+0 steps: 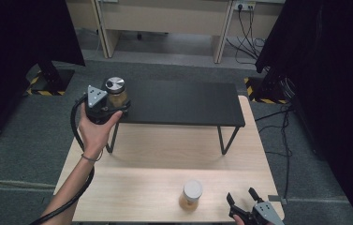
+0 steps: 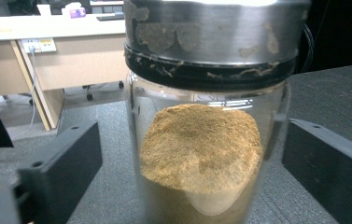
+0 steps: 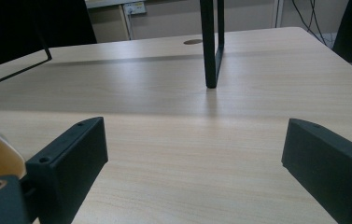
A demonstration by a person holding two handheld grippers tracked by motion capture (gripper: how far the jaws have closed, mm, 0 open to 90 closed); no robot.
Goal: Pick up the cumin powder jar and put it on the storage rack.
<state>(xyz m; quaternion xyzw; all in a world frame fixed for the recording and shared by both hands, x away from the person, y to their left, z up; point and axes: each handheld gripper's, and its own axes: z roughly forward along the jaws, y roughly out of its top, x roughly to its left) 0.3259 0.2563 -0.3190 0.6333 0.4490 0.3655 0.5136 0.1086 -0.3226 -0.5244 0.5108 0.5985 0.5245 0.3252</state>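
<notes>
High view shows the left gripper up at the near left corner of a black shelf. A jar with a silver lid stands on the shelf, right between its jaws. Left gripper view looks at the jar from close up. Brown powder fills much of the glass. One black jaw sits on each side of the jar, and I can see a gap between each jaw and the glass. So the jaws are wide apart and do not squeeze the jar.

The right gripper is low on the table, near the front edge. Its jaws are spread wide with nothing between them but bare wood. A second jar, with a white lid, stands on the table just beside it, on its left. Right gripper view shows a leg of the shelf straight ahead, farther off.
</notes>
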